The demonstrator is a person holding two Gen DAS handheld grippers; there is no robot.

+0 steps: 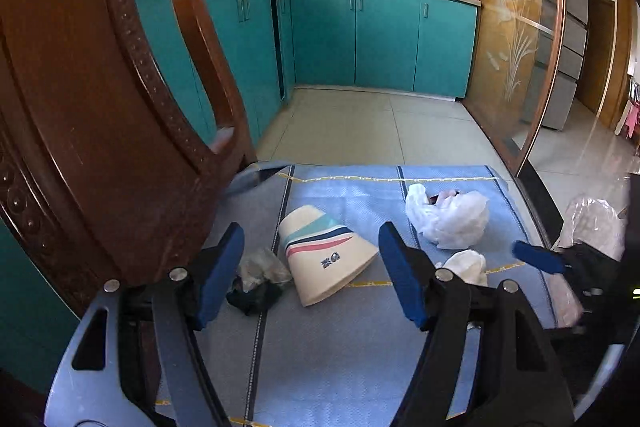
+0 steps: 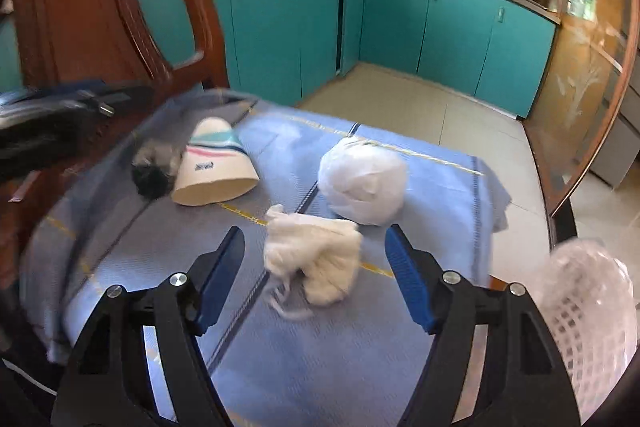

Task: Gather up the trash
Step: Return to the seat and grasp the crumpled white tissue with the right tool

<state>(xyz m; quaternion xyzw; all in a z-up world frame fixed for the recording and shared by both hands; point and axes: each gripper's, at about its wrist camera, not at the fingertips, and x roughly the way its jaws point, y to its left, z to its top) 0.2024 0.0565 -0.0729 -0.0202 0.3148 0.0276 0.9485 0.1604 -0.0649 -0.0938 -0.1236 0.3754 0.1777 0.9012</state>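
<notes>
On the blue cloth (image 1: 344, 339) lie a flattened paper cup (image 1: 324, 255) with coloured stripes, a dark crumpled wrapper (image 1: 258, 281), a white plastic bag ball (image 1: 448, 215) and a crumpled white tissue (image 1: 466, 265). My left gripper (image 1: 312, 271) is open, its jaws either side of the cup and just short of it. My right gripper (image 2: 316, 275) is open around the crumpled tissue (image 2: 316, 261), jaws apart from it. The bag ball (image 2: 364, 183), cup (image 2: 214, 167) and dark wrapper (image 2: 154, 169) lie beyond it. The right gripper's tip shows in the left wrist view (image 1: 538, 257).
A white mesh basket lined with clear plastic (image 2: 592, 319) stands at the table's right edge; it also shows in the left wrist view (image 1: 592, 231). A carved wooden chair back (image 1: 100, 107) rises at the left. Teal kitchen cabinets (image 1: 360, 39) and tiled floor lie beyond the table.
</notes>
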